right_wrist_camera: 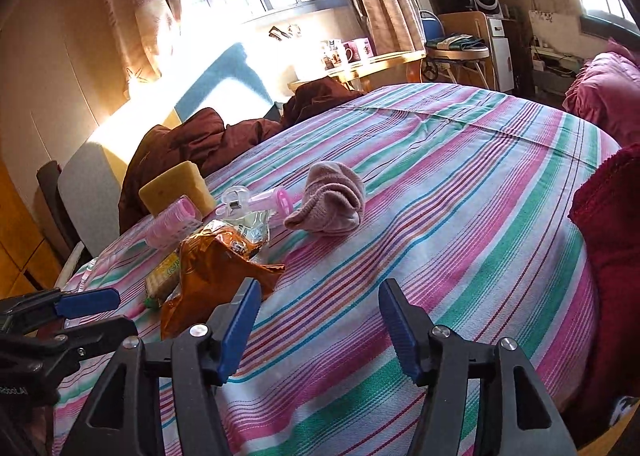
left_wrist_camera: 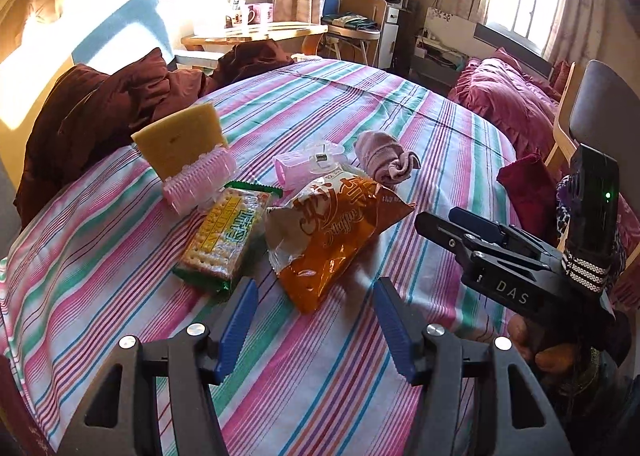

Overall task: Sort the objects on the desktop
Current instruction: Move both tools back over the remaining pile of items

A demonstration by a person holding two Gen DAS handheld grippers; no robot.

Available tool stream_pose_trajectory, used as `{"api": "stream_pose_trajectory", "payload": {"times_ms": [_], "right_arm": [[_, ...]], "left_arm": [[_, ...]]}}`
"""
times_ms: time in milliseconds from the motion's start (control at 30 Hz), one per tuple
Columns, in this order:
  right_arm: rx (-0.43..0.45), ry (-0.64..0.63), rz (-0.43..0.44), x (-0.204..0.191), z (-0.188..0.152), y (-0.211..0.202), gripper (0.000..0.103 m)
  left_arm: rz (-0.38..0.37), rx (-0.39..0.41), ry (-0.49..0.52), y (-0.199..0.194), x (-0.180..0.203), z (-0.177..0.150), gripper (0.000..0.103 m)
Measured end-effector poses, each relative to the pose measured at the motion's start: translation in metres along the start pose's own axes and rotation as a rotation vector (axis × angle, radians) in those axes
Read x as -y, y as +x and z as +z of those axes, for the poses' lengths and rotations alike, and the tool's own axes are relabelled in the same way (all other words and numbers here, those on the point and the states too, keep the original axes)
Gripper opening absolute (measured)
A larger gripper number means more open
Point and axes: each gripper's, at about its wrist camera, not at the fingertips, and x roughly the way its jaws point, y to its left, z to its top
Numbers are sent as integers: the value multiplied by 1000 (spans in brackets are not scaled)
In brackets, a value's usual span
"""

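On the striped tablecloth (left_wrist_camera: 360, 376) lie an orange snack bag (left_wrist_camera: 332, 240), a green cracker packet (left_wrist_camera: 224, 240), a yellow sponge (left_wrist_camera: 180, 140), a pink hair roller (left_wrist_camera: 200, 180), a second pink roller with a clear clip (left_wrist_camera: 308, 166) and a rolled mauve sock (left_wrist_camera: 384, 158). My left gripper (left_wrist_camera: 316, 320) is open just short of the snack bag, holding nothing. My right gripper (right_wrist_camera: 320, 320) is open over bare cloth, with the snack bag (right_wrist_camera: 216, 276) at its left finger and the sock (right_wrist_camera: 332, 200) farther ahead. In the left wrist view the right gripper (left_wrist_camera: 460, 224) appears at the right, jaws apart.
Dark maroon cloth (left_wrist_camera: 112, 104) is heaped at the table's far left edge. A red folded cloth (right_wrist_camera: 612, 240) lies at the right edge. A chair back (left_wrist_camera: 604, 104), a pink bed (left_wrist_camera: 508, 96) and a small wooden table with mugs (left_wrist_camera: 256, 32) stand beyond.
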Motion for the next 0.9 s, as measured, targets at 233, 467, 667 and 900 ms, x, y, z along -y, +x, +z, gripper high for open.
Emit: {"api": "stream_pose_trajectory", "payload": {"times_ms": [233, 467, 667, 900], "right_arm": [[4, 19, 7, 2, -2, 4, 65], [11, 24, 18, 3, -4, 6, 68], [14, 24, 30, 3, -5, 8, 71], [23, 27, 36, 4, -6, 9, 71]], "left_arm": [[-13, 5, 53, 13, 3, 13, 61], [-44, 14, 111, 21, 5, 29, 62], [-90, 10, 157, 27, 5, 43, 65], [-142, -18, 224, 33, 7, 51, 68]]}}
